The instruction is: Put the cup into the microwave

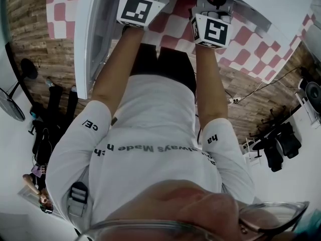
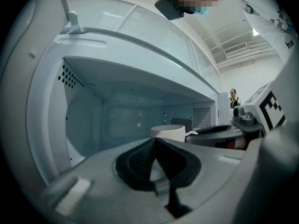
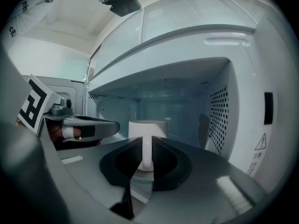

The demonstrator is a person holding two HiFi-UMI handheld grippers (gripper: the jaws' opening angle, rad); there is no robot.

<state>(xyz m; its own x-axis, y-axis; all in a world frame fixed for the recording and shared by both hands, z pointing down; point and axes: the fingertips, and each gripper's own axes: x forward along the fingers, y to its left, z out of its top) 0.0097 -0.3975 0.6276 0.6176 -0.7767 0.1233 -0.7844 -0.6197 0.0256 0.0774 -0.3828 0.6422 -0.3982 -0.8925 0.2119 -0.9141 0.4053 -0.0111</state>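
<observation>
A white cup [image 3: 147, 129] hangs at the mouth of the white microwave [image 3: 187, 45], whose cavity stands open in front of both grippers. My right gripper [image 3: 147, 155] is shut on the cup's handle, which runs upright between its dark pads. The left gripper view shows the same cup [image 2: 168, 132] just right of my left gripper [image 2: 153, 146], whose pads meet at their tips with nothing between them. In the head view only the marker cubes [image 1: 138, 9] [image 1: 210, 30] of both grippers show, and the jaws are hidden.
The microwave's door [image 1: 93, 39] is swung open on the left. A perforated wall [image 3: 217, 120] closes the cavity's right side. A red-and-white chequered surface [image 1: 251, 39] lies below the microwave. Black chairs [image 1: 278, 144] stand far off on the floor.
</observation>
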